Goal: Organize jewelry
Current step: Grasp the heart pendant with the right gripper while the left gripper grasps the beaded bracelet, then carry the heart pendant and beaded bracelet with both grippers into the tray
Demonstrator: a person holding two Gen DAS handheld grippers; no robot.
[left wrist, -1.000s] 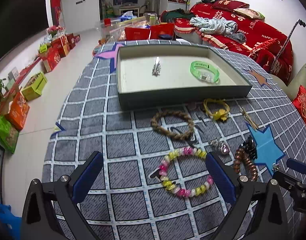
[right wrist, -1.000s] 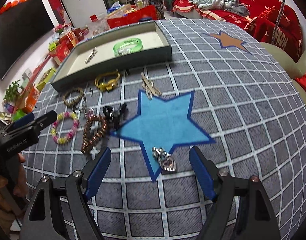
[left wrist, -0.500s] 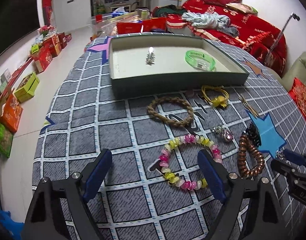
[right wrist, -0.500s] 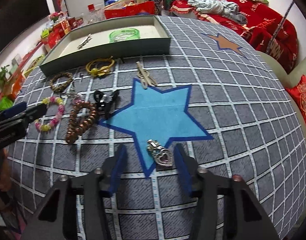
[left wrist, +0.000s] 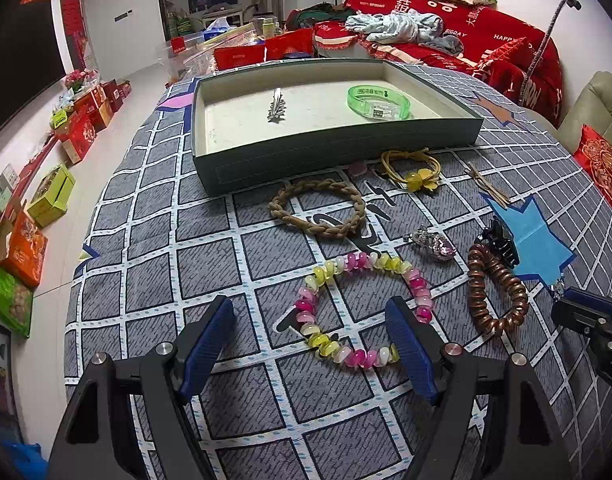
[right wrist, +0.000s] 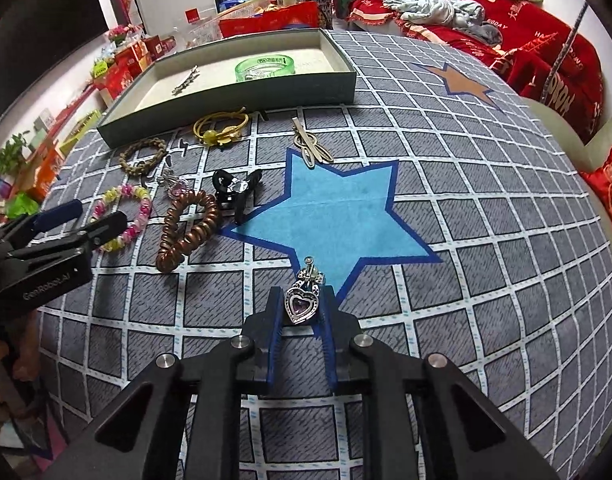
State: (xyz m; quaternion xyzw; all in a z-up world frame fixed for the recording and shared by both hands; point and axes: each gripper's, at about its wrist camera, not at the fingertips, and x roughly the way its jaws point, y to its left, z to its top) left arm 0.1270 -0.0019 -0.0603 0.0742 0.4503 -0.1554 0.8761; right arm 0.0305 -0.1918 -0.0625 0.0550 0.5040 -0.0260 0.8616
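jewelry lies scattered on the grid-patterned worktop (left wrist: 153, 248), and we read the step in hand as a two-sided pick-up. the heart pendant (right wrist: 301, 304) sits near the lower point of the blue star (right wrist: 338, 216), between the pads of our right tongs (right wrist: 301, 312), whose jaws are closing on it; the pads look right against its sides, though we cannot tell whether they press yet. our left tongs (left wrist: 310, 332) stand wide and are narrowing a little, straddling the near left part of the pink and yellow bead bracelet (left wrist: 362, 308), with no pad touching it that we can see. the green box tray (left wrist: 338, 152) at the far side already holds a silver hair clip (left wrist: 274, 105) and a green bangle (left wrist: 378, 102). next, we judge, the right grip must firm up before lifting, since the pendant is small and slippery, then carry it over the tray wall. both tongs point steeply down at the cloth, the left one to the left of the right, with the copper coil hair tie (left wrist: 496, 292) lying between them.
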